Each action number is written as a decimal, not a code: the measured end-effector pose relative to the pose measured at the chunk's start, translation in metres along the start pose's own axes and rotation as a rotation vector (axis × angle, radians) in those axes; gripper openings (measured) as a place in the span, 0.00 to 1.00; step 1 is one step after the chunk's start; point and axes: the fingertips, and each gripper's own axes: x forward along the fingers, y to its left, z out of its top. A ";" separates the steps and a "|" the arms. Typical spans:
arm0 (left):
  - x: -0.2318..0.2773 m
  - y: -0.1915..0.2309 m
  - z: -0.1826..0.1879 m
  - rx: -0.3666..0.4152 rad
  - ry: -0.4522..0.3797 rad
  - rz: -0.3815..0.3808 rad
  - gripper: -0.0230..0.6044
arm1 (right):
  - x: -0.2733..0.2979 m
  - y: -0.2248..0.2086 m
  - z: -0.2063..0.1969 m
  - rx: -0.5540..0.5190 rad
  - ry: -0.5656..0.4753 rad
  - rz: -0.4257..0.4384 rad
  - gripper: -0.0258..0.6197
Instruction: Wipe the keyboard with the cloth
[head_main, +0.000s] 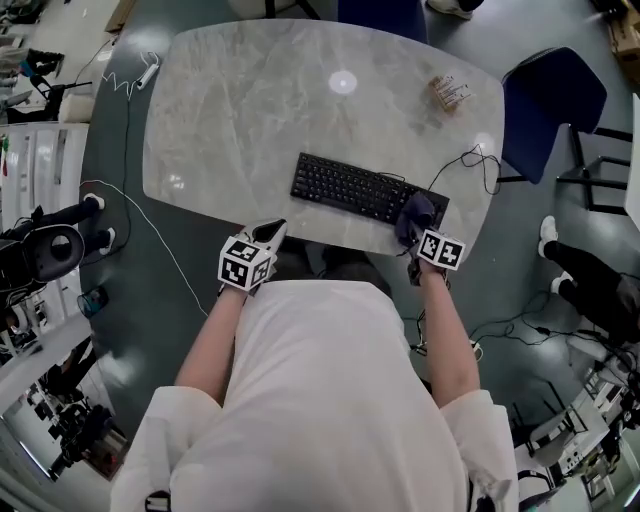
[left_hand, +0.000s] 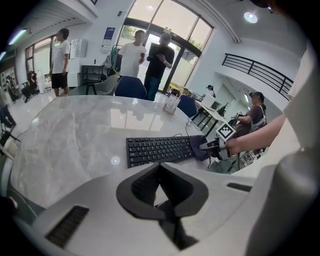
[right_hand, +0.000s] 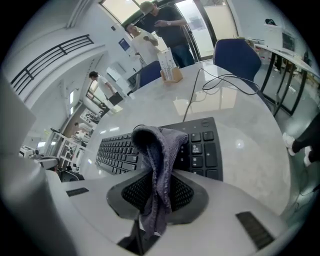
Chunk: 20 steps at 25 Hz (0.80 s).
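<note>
A black keyboard (head_main: 360, 189) lies near the front edge of the marble table (head_main: 250, 100). My right gripper (head_main: 414, 232) is shut on a dark grey cloth (head_main: 416, 211), which rests on the keyboard's right end. In the right gripper view the cloth (right_hand: 161, 160) hangs bunched between the jaws, over the number pad of the keyboard (right_hand: 150, 145). My left gripper (head_main: 272, 234) hovers shut and empty at the table's front edge, left of the keyboard. The left gripper view shows the keyboard (left_hand: 157, 150) ahead, with the cloth (left_hand: 198, 147) at its right end.
A small packet (head_main: 450, 93) stands at the table's back right, and a black cable (head_main: 470, 165) loops off the keyboard's right end. A blue chair (head_main: 550, 100) stands to the right. Several people (left_hand: 150, 57) stand beyond the table.
</note>
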 end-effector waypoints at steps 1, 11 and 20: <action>0.003 -0.002 0.002 0.010 0.003 -0.003 0.05 | -0.003 -0.006 0.000 0.008 -0.004 -0.003 0.16; 0.018 -0.008 0.005 0.063 0.019 -0.029 0.05 | -0.034 -0.058 -0.006 0.004 -0.005 -0.066 0.16; 0.029 0.008 -0.002 0.048 0.045 -0.078 0.05 | -0.062 -0.092 -0.009 -0.061 0.053 -0.183 0.16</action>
